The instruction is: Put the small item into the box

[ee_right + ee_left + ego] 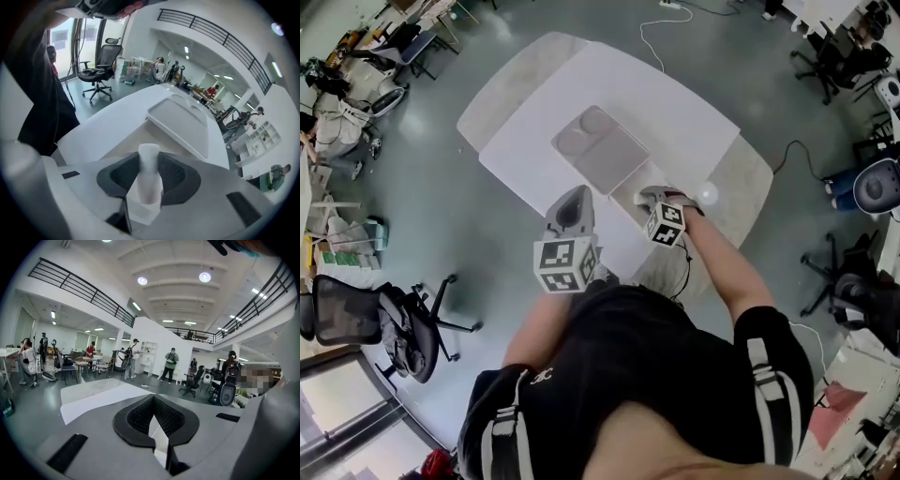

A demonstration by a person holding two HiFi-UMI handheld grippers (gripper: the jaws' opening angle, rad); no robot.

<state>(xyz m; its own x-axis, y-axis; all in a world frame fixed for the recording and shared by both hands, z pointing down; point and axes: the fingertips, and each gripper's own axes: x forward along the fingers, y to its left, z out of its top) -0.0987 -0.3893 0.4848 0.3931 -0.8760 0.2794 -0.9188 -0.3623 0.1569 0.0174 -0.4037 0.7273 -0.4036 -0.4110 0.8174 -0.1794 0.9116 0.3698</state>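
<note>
A pale grey shallow box [600,148] with two compartments lies on the white table [675,112]. In the right gripper view the box [180,123] sits just ahead of the jaws. My right gripper [654,198] hovers over the table's near edge, beside the box's near right corner, shut on a small white cylindrical item [149,185] that stands upright between its black pads [176,176]. My left gripper [575,200] hangs off the table's near left edge. Its tips [153,399] meet with nothing between them, and it looks across the room.
A small white round object [707,195] rests on the table right of my right gripper. Black office chairs [394,323] [98,77] stand on the floor to the left. A white cable [652,37] trails beyond the table. Several people [171,363] stand far off.
</note>
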